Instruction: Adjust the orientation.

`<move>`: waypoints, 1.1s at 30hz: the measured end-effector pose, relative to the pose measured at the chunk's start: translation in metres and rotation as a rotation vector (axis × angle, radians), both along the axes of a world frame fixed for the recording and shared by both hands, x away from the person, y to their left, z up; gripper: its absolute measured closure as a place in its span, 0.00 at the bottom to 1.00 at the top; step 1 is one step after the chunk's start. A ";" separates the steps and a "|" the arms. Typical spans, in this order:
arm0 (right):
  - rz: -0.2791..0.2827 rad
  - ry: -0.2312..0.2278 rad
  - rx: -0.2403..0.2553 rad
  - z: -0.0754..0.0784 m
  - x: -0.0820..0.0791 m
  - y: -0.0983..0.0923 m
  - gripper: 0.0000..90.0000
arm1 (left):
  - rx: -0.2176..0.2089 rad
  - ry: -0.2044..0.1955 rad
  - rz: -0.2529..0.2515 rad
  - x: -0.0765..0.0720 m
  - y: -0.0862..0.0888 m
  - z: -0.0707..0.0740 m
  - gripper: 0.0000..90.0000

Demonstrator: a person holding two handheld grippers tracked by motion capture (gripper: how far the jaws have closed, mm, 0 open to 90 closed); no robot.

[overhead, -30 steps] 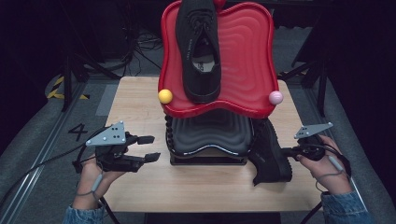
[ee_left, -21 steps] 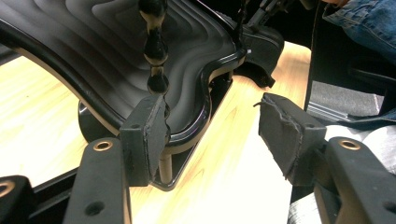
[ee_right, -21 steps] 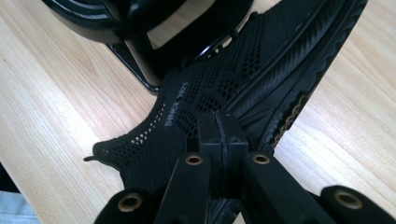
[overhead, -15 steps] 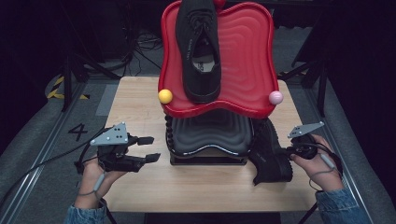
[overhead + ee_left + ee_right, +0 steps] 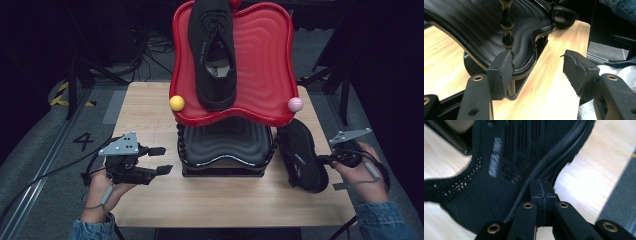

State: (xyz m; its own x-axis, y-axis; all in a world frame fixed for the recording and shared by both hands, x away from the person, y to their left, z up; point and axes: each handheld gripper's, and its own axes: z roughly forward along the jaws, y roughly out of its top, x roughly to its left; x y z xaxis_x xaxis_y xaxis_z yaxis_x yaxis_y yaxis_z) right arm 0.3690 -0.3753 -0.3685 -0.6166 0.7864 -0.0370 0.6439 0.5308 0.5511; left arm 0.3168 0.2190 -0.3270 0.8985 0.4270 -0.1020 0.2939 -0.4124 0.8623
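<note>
While the left tongs (image 5: pixel 161 160) stand released near the black rack (image 5: pixel 226 150), the right tongs (image 5: pixel 541 195), clenched, touch the black shoe (image 5: pixel 300 160) on the desk (image 5: pixel 150 115).

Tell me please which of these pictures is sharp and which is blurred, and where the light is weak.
High view: the table is lit, the room around it is dark, and the shoe by the right gripper is hard to read. Left gripper view: sharp, with glare on the glossy black tray. Right gripper view: soft with blur, the shoe smeared at its edges.
</note>
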 end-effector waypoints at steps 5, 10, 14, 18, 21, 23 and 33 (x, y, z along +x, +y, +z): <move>-0.063 -0.077 0.102 0.031 -0.007 -0.033 0.97 | 0.001 0.014 -0.003 0.003 0.000 -0.002 0.45; -0.038 -0.083 0.077 0.042 -0.011 -0.030 0.93 | 0.007 0.014 -0.012 0.004 -0.003 -0.002 0.45; -0.026 -0.065 0.066 0.040 -0.015 -0.026 0.86 | 0.007 0.013 -0.011 0.003 -0.003 -0.002 0.45; -0.027 -0.026 0.082 0.037 -0.021 -0.025 0.75 | 0.004 0.018 -0.014 0.003 -0.002 -0.003 0.44; -0.006 0.040 0.139 0.032 -0.025 -0.021 0.69 | 0.000 0.027 -0.029 0.003 -0.002 -0.004 0.43; -0.003 0.053 0.126 0.030 -0.025 -0.020 0.69 | 0.004 0.025 -0.023 0.003 -0.002 -0.004 0.43; -0.015 0.144 0.044 -0.005 -0.017 -0.009 0.69 | 0.008 0.029 -0.032 0.003 -0.002 -0.005 0.43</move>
State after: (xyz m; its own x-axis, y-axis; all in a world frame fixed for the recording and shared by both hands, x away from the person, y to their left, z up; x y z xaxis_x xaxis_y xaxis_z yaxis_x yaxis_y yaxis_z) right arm 0.3525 -0.3846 -0.3735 -0.6009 0.7947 0.0858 0.7259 0.4976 0.4748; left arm 0.3199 0.2167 -0.3318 0.9083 0.3991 -0.1252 0.3055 -0.4287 0.8502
